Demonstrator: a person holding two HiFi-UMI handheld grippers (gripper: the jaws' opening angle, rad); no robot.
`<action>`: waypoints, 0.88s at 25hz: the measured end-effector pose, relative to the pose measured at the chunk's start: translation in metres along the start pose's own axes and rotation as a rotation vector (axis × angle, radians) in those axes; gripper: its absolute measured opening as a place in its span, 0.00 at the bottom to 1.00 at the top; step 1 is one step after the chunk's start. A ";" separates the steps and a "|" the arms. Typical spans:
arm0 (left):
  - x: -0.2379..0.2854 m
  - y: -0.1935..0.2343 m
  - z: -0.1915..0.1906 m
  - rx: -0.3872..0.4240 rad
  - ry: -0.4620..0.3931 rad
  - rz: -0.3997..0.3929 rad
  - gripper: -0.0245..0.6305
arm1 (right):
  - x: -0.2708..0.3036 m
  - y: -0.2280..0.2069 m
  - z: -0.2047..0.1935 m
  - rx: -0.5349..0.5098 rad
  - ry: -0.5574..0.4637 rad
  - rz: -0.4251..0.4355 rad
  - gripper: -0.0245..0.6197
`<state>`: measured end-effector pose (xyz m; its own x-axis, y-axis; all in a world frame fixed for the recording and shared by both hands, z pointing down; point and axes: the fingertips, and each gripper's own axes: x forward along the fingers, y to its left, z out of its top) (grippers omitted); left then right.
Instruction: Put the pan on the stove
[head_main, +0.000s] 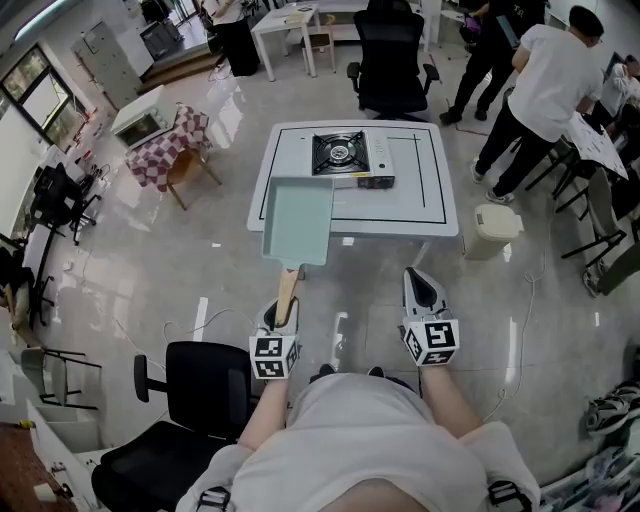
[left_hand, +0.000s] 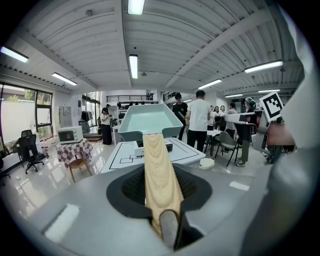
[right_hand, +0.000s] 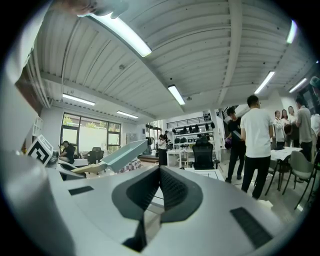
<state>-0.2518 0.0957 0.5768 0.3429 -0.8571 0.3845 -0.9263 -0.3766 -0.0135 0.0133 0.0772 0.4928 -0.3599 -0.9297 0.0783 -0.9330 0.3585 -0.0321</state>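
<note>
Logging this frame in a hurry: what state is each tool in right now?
Left tool: closed on the wooden handle of the rectangular pan.
Right tool: closed, holding nothing.

The pan is pale mint green, and its handle is light tan wood with a streaked grain. The stove is silver with a black burner. The worktop is white, lined in black. The grey left gripper and right gripper carry black-and-white square markers. At the far left, a cloth is checked red and white.
</note>
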 end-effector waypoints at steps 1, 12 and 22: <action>0.002 -0.002 0.001 -0.001 0.001 0.003 0.20 | 0.001 -0.004 -0.001 0.000 -0.001 0.003 0.05; 0.020 -0.022 0.012 -0.017 0.000 0.035 0.20 | 0.014 -0.034 -0.002 -0.007 0.006 0.054 0.05; 0.077 -0.008 0.031 -0.027 0.000 0.014 0.20 | 0.062 -0.063 -0.001 -0.037 -0.013 0.041 0.05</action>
<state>-0.2127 0.0219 0.5783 0.3302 -0.8621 0.3843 -0.9347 -0.3553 0.0063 0.0493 -0.0031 0.5005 -0.3982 -0.9150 0.0645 -0.9169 0.3991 0.0014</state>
